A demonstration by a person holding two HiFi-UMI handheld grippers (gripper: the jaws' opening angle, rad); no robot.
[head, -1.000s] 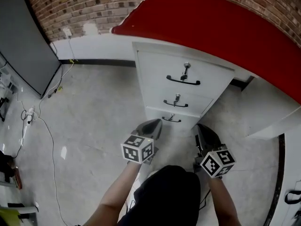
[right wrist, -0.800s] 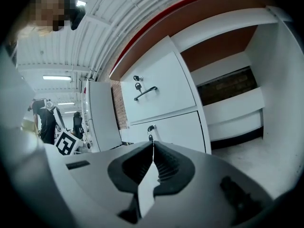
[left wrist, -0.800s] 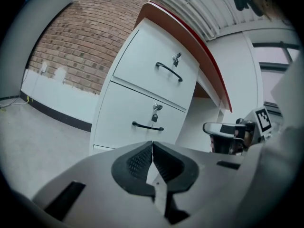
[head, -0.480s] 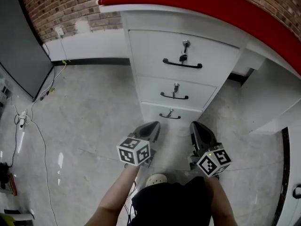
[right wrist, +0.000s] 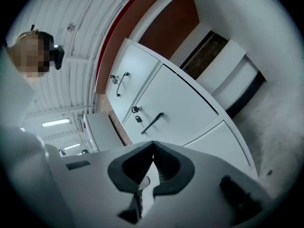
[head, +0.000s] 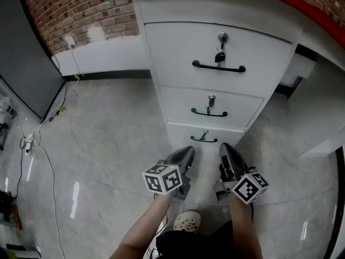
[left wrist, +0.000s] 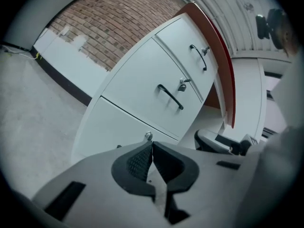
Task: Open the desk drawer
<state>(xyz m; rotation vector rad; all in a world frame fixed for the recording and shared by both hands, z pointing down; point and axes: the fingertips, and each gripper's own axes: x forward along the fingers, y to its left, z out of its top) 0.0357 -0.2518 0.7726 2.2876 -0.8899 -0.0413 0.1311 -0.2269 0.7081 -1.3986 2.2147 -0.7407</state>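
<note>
Head view: a pale polished floor (head: 108, 144) fills most of the frame, with a brick wall (head: 70, 9) behind and a dark panel (head: 21, 63) at the left. The red-topped table (head: 315, 12) runs along the top edge, and under it stands a white stack of three drawers. The top drawer (head: 172, 47), middle drawer (head: 178, 104) and bottom drawer (head: 180, 134) all sit flush and closed. The left gripper (head: 186, 154) and right gripper (head: 226, 150) hang side by side just in front of the bottom drawer, apart from it. Each gripper view shows its own jaws pressed together with nothing between them — both clenched and empty. Each drawer carries a black bar handle — the top one (head: 218, 67) has a key (head: 220, 55) hanging just above it.
</note>
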